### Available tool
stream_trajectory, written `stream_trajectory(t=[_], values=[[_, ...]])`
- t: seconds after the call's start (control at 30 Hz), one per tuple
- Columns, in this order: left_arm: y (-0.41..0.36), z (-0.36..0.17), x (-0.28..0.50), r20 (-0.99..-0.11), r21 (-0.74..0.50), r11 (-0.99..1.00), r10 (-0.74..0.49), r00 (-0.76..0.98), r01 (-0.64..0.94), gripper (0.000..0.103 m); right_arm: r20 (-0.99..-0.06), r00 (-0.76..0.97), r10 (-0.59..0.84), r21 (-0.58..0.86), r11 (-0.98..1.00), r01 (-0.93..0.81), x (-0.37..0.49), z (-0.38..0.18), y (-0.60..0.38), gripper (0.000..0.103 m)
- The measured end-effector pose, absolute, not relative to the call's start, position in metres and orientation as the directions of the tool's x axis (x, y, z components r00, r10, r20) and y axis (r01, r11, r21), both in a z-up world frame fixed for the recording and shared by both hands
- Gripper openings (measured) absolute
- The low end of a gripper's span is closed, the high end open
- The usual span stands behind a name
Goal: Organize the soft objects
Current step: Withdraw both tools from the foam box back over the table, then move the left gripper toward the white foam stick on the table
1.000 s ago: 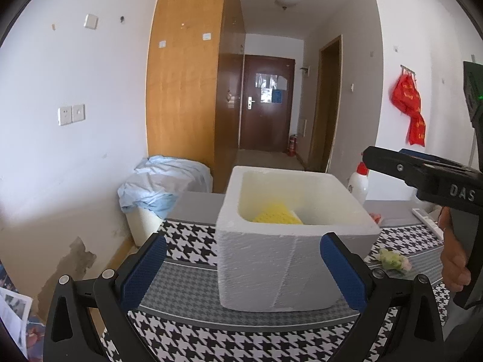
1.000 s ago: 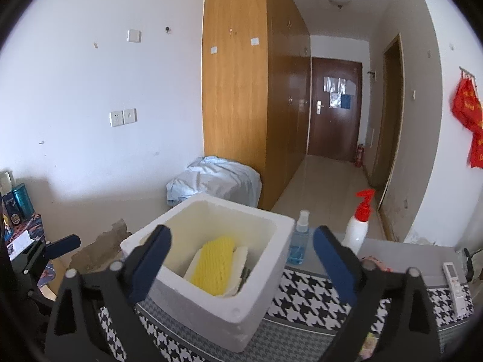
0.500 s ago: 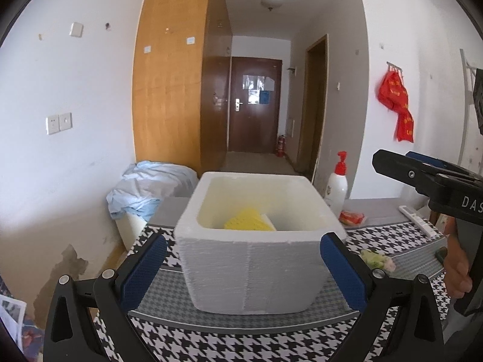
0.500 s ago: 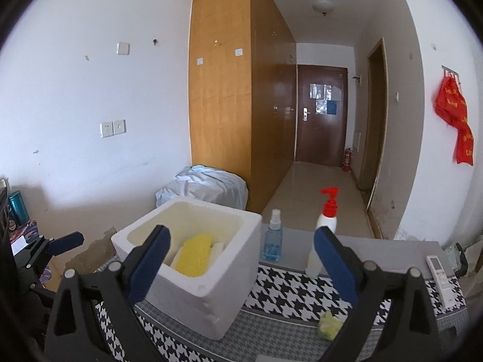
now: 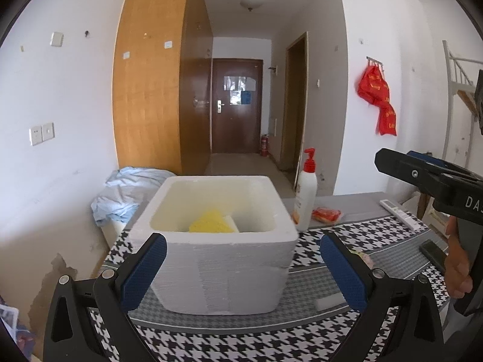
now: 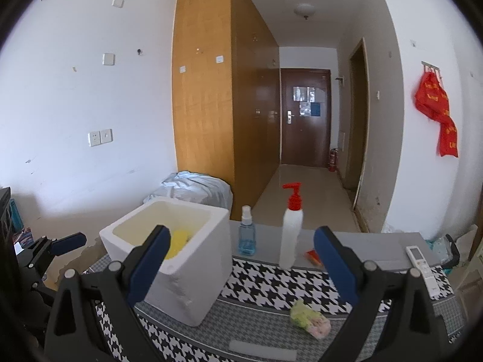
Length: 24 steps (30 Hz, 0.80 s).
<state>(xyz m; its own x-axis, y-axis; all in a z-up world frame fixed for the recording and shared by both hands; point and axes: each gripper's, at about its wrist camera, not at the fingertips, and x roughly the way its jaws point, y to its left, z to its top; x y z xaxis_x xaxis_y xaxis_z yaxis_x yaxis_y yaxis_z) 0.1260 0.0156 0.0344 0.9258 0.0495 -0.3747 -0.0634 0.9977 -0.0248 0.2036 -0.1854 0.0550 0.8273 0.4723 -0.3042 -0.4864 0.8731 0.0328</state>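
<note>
Since the earlier frames both cameras have drawn back and swung: in the left wrist view the foam box has slid from centre right to centre left of the frame, and in the right wrist view the soft green-and-pink lump, earlier cut off at the bottom edge, now shows whole.

Left gripper (image 5: 241,267): jaws spread wide, nothing between the blue pads (image 5: 145,271); it hangs low in the frame, in front of the near wall of the foam box (image 5: 223,277).

Right gripper (image 6: 238,264): jaws likewise wide apart and empty, blue pads (image 6: 335,264) flanking the middle of the frame. It also appears at the right edge of the left wrist view (image 5: 428,178), held by a hand (image 5: 457,259).

Foam box (image 6: 193,274): white, open-topped, lower left of the right wrist view, standing on the houndstooth cloth (image 6: 271,289).

Yellow sponge (image 5: 212,224): inside the box, lying against a pale piece beside it; what that piece is cannot be told.

Soft green-and-pink lump (image 6: 309,318): on the cloth, lower centre right of the right wrist view, well apart from the box, below and between the right gripper's pads.

White block (image 5: 329,301): on the cloth just right of the box in the left wrist view, partly hidden by the pad; possibly another sponge.

Pump bottle (image 6: 291,229): white with red top, upright, centre frame behind the cloth.

Blue spray bottle (image 6: 247,232): upright, just left of the pump bottle.

Red packet (image 5: 327,214): flat, beside the pump bottle.

Remote control (image 6: 421,267): right edge.
</note>
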Motion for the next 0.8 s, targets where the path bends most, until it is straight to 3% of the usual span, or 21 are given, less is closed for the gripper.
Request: stream_trajectory(t=[0.8], values=[[-0.032, 0.015, 0.147, -0.42, -0.028, 0.998, -0.062, 0.906, 0.055, 0.102, -0.336, 0.859, 0.386, 0.053, 0.918, -0.392, 0.206, 0.032, -0.244, 0.098]])
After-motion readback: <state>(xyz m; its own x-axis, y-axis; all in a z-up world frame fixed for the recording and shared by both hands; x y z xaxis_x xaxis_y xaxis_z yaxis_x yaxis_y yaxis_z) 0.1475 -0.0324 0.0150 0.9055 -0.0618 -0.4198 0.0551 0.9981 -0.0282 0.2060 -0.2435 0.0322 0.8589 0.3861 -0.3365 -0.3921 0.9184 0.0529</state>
